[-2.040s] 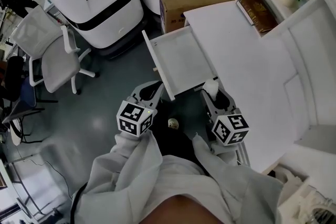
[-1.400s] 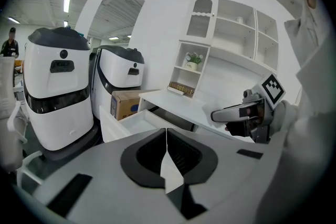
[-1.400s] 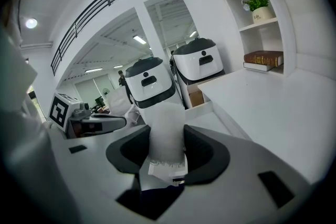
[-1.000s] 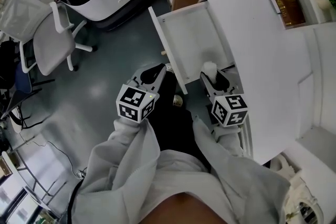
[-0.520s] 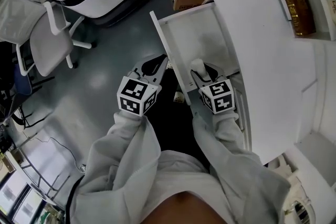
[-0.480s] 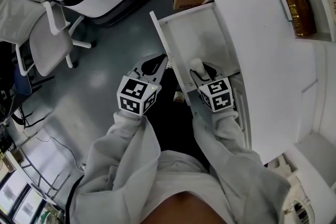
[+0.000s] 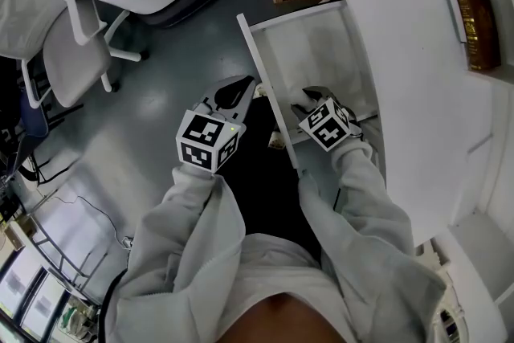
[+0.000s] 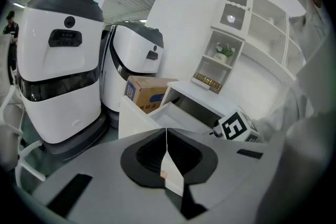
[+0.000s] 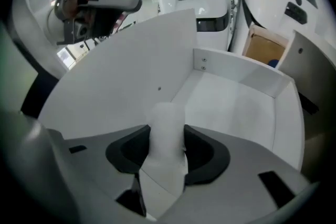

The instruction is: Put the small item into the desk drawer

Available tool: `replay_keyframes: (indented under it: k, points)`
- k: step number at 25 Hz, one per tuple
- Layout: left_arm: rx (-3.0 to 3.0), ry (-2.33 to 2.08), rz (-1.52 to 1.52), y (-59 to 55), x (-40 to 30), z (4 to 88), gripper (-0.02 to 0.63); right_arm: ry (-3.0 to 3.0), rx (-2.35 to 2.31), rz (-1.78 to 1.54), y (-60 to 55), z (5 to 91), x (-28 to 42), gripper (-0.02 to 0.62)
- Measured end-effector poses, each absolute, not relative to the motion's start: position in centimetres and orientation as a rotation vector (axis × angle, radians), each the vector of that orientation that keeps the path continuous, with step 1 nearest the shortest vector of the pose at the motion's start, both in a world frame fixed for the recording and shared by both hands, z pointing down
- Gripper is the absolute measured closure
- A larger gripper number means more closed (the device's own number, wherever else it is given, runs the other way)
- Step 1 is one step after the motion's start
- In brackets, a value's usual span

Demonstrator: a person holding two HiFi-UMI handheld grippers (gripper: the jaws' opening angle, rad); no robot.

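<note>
Since a second ago the right gripper [image 9: 167, 150] has tipped steeply downward and sunk into the open drawer [image 9: 236, 107]. The small white item [image 9: 167, 123], which stood up above the gripper then, is now hidden behind the marker cube [image 7: 325, 126] in the head view. The gripper's fingers [image 9: 202, 152] stand part-way apart and press on both sides of the item, a pale, soft-looking stub upright between them. Just past it lies the drawer's bare white bottom. The item hangs over the end of the drawer nearest the person, and I cannot tell whether it touches down yet. The left gripper [image 8: 167, 147] has its fingers closed together on nothing and hangs just outside the drawer's front panel, over the grey floor [image 7: 152, 92]. As I judge it, the drawer is already pulled out and the carry is nearly finished. What is left is to set the item down, let go, lift the gripper clear and probably push the drawer shut.
</note>
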State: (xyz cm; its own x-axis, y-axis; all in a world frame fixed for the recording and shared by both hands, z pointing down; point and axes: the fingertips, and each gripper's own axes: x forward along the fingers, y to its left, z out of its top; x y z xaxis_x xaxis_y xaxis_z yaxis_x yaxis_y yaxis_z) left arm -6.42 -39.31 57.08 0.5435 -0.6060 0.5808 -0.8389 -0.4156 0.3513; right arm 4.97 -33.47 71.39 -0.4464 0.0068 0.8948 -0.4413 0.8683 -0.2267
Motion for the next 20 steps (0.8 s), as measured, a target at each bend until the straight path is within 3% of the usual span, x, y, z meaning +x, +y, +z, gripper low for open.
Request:
replay_keyframes:
  k: [20]
  points:
    - [2.123, -1.144, 0.49, -39.4, -7.1, 58.1, 0.588, -1.863, 0.032, 0.39, -30.8, 77.6, 4.0, 0.4]
